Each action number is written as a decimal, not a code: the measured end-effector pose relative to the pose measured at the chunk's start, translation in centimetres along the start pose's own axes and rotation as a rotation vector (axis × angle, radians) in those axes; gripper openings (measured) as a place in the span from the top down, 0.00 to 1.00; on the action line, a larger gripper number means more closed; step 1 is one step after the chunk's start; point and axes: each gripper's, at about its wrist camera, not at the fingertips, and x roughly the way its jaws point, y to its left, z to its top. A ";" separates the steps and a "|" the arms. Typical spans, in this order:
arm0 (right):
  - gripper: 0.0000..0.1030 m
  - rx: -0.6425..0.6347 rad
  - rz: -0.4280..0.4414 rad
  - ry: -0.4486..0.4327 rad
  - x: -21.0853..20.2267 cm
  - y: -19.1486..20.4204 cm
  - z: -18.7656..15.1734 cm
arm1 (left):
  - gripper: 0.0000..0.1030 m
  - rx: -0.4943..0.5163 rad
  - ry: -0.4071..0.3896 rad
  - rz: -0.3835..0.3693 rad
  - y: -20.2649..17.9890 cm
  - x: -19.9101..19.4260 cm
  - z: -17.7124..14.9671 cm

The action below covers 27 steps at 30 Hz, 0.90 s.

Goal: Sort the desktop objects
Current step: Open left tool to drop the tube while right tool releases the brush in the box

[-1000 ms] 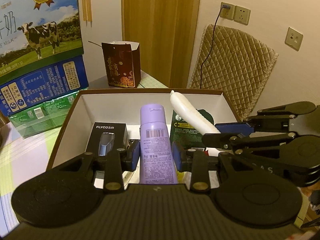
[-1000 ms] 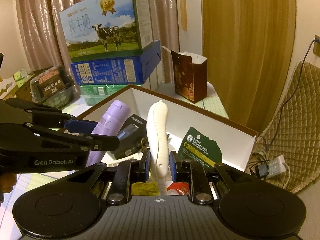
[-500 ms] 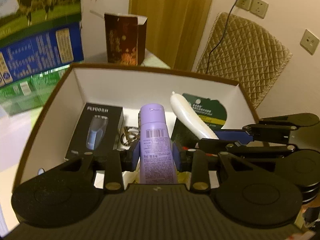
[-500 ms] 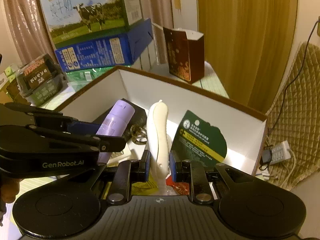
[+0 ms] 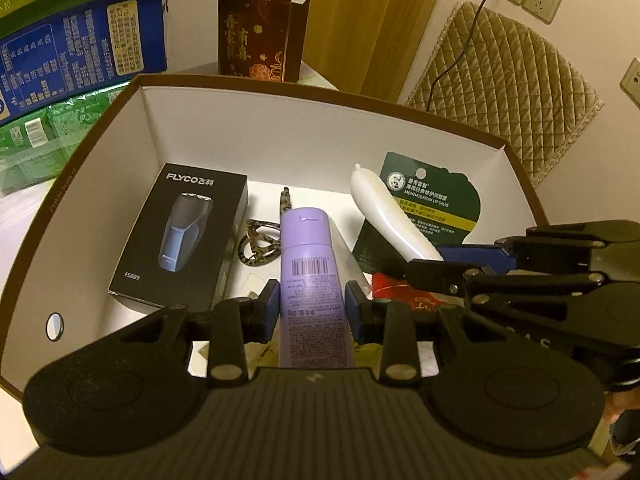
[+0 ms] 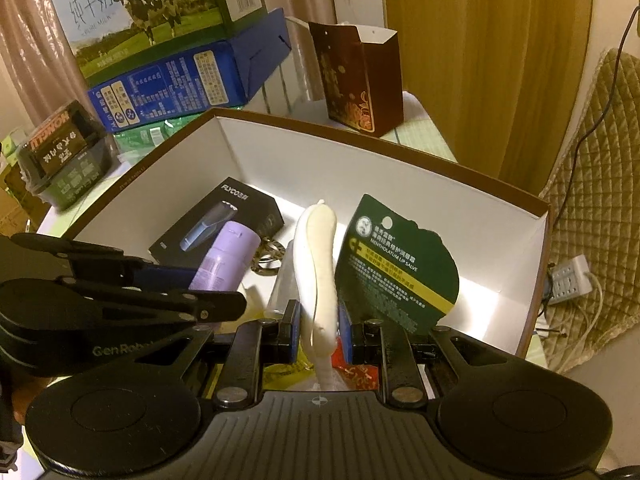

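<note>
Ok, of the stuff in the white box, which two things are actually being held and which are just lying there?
The purple tube and the white curved piece are clamped; the black shaver box and green lip-salve card rest untouched.

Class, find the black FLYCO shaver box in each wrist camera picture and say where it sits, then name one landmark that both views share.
Left wrist view: the FLYCO shaver box lies left of centre on the floor of the white carton, left of the purple bottle.
Right wrist view: the box lies left of centre, behind the purple bottle.
Shared landmark: the dark red gift bag behind the carton.
</note>
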 end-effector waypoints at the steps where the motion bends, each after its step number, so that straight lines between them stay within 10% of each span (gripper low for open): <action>1: 0.84 0.000 0.000 0.001 0.1 0.0 0.0 | 0.72 -0.002 0.004 0.001 0.0 0.1 0.0; 15: 0.84 0.003 0.002 0.012 0.5 -0.2 -0.2 | 0.72 -0.002 0.016 -0.015 0.2 0.4 0.3; 27: 0.83 0.055 0.010 0.023 1.1 0.0 -0.3 | 0.51 0.014 -0.001 0.016 0.8 -0.6 0.3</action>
